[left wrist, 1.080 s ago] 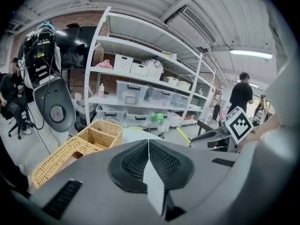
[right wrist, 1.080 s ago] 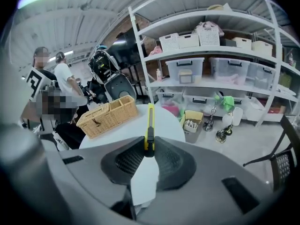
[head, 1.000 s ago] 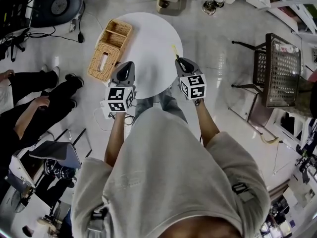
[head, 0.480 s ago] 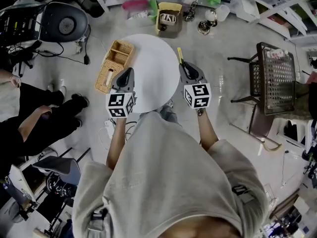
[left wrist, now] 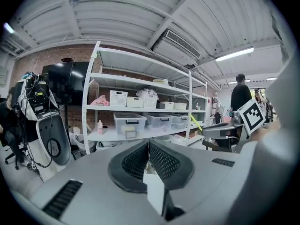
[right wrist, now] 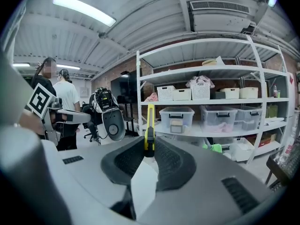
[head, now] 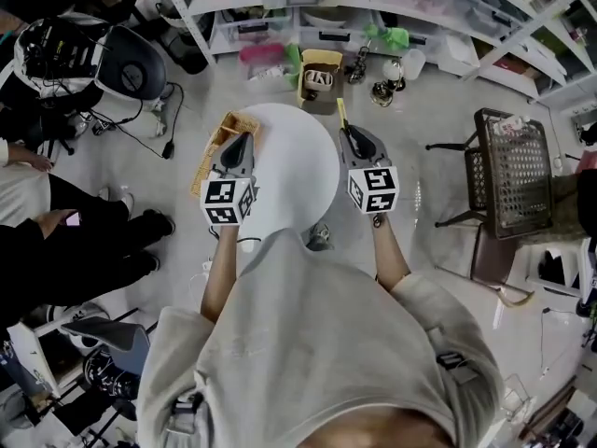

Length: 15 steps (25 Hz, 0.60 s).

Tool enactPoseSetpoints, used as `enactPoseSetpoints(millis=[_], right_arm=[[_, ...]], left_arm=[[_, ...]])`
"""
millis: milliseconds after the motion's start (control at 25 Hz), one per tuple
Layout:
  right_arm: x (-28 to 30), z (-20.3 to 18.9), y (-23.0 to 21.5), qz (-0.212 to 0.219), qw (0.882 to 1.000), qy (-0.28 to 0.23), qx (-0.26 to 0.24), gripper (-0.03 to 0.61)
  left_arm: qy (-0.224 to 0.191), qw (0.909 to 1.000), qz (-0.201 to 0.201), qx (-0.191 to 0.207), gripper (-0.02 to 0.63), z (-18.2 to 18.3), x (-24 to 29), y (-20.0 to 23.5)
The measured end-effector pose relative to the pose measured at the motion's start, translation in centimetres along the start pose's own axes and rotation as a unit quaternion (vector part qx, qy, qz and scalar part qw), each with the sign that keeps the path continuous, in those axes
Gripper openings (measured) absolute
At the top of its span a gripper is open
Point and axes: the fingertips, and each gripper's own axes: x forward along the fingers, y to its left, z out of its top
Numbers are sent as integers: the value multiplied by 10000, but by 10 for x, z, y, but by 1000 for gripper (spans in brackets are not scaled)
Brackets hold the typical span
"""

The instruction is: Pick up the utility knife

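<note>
utility knife (right wrist: 149, 124) base hidden in right gripper (right wrist: 149, 151), basket (head: 211, 161) partly covered

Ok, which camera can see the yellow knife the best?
The right gripper view: the utility knife stands close up, clamped in the right gripper. The head view shows only its thin yellow tip beyond that gripper. The left gripper view catches a small yellow sliver at the right.

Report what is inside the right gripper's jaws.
A yellow-and-black utility knife stands upright, clamped by the right gripper. Its lower end is covered by the jaws, so that part cannot be seen.
</note>
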Motion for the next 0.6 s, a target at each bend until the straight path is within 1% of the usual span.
enactPoseSetpoints(millis=[320, 600], right_arm=[[7, 30, 0, 10, 9994, -299, -191, 81], [11, 41, 3, 15, 9990, -389, -236, 81]], left_arm=[[-302, 9994, 97, 126, 21, 28, 3, 9], [-392, 9990, 88, 183, 21, 41, 6, 12]])
